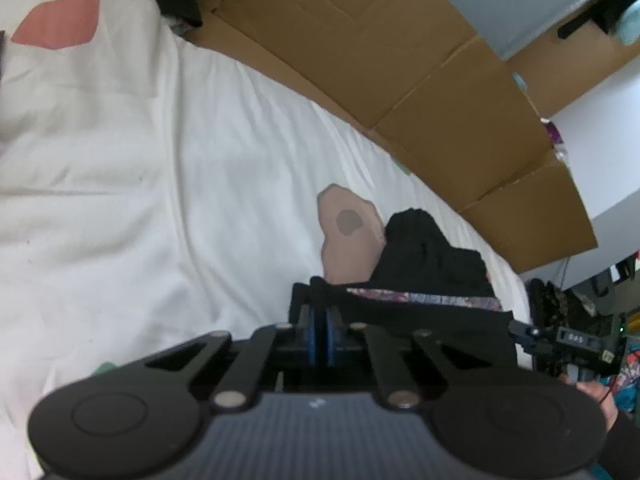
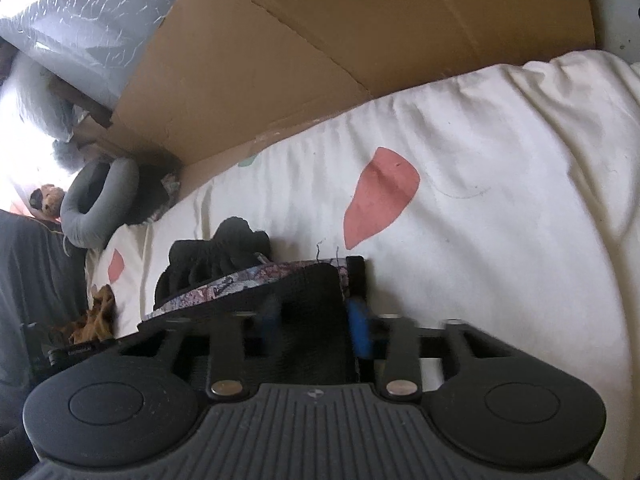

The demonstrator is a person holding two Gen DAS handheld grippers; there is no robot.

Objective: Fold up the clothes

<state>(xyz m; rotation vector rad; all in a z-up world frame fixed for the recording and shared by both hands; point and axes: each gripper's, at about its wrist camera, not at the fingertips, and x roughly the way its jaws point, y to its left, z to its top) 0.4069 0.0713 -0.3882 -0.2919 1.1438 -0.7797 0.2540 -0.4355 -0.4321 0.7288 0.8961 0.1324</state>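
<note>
A black garment [image 1: 432, 256] with a patterned purple-and-white band [image 1: 424, 299] is stretched above the white bed cover [image 1: 200, 200]. My left gripper [image 1: 320, 300] is shut on one end of its edge. In the right wrist view the same black garment [image 2: 216, 256] with its patterned band [image 2: 240, 280] bunches to the left. My right gripper [image 2: 316, 300] has its fingers set apart with the black fabric lying between them. The other hand-held gripper [image 1: 568, 340] shows at the right edge of the left wrist view.
A brown cardboard panel [image 1: 400, 60] stands along the far side of the bed and also shows in the right wrist view [image 2: 280, 40]. The cover has pink patches [image 2: 380, 196]. A grey neck pillow [image 2: 96, 204] and a plush toy [image 2: 46, 196] lie at the left.
</note>
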